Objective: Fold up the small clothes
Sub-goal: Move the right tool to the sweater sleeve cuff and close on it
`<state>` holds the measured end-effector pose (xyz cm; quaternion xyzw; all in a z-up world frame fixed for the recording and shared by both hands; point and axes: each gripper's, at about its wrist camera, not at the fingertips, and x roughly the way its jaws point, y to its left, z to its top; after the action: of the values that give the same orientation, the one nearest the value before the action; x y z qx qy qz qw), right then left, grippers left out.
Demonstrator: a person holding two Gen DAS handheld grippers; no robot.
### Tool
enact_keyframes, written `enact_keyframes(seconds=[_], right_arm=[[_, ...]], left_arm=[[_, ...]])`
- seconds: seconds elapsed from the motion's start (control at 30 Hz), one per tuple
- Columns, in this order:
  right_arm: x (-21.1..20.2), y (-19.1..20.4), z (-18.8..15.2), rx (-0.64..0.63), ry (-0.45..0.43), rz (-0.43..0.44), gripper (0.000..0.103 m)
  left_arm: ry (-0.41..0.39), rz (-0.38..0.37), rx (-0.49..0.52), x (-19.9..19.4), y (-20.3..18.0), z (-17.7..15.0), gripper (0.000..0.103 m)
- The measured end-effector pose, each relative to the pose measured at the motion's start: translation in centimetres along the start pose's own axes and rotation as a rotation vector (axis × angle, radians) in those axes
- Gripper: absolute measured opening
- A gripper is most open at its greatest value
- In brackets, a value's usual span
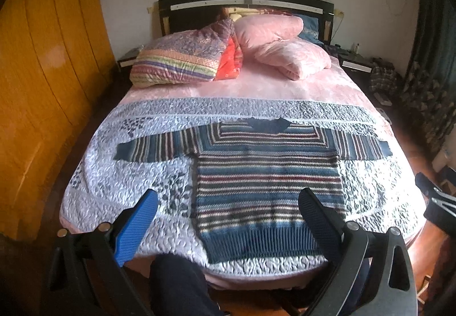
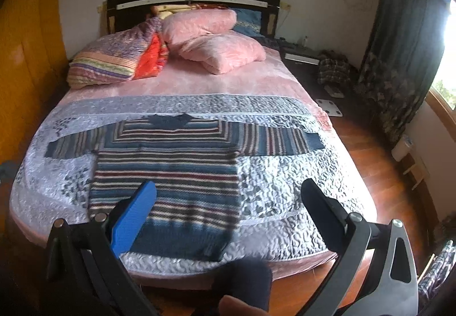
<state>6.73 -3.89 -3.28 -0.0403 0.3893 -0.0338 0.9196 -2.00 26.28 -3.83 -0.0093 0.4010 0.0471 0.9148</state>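
Both grippers (image 1: 228, 199) (image 2: 228, 190) gape, apparently above sweater (image 1: 265, 182).

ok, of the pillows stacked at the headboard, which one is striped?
The leftmost pillow, lying at the left of the pile: bands of purple, peach and green stripes run across its front. The two pink pillows beside it are plain, and the orange one has no stripes.

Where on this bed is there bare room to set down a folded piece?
The pink sheet is bare between the pillows and the grey quilt. The quilt is also free right of the striped sweater, below its right sleeve, and under the left sleeve. The headboard end is crowded with pillows.
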Motion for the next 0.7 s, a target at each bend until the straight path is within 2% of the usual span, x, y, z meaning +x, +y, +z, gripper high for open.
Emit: enact_keyframes(seconds=[0.07, 0.2, 0.3, 0.4, 0.57, 0.6, 0.63, 0.7], right_arm=[[2.2, -1.5, 0.5, 0.012, 0.006, 0.007, 0.1], [7.6, -5.2, 1.3, 0.088, 0.041, 0.112, 0.1], [13.8, -8.9, 1.5, 0.198, 0.118, 0.132, 0.1], [19.7, -12.8, 1.1, 0.324, 0.17, 0.151, 0.1], [28.1, -18.3, -0.3, 0.477, 0.244, 0.211, 0.099], [29.4, -19.3, -0.7, 0.517, 0.257, 0.217, 0.091], [31.4, -21.1, -1.4, 0.592, 0.285, 0.24, 0.076], [34.8, -23.8, -2.6, 0.713, 0.342, 0.288, 0.063]], left_arm=[[0.004, -0.001, 0.012, 1.4, -0.6, 0.8, 0.099], [0.004, -0.002, 0.04, 4.1, -1.8, 2.0, 0.099], [-0.004, -0.02, 0.055, 6.7, -2.7, 2.3, 0.099], [0.007, -0.082, 0.056, 9.9, -3.6, 2.6, 0.099], [0.046, -0.079, 0.098, 15.2, -6.3, 3.2, 0.099], [0.056, -0.087, 0.103, 16.0, -6.8, 3.2, 0.099], [0.066, -0.099, 0.109, 16.9, -7.2, 3.2, 0.099], [0.075, -0.118, 0.121, 19.0, -8.3, 3.1, 0.099]])
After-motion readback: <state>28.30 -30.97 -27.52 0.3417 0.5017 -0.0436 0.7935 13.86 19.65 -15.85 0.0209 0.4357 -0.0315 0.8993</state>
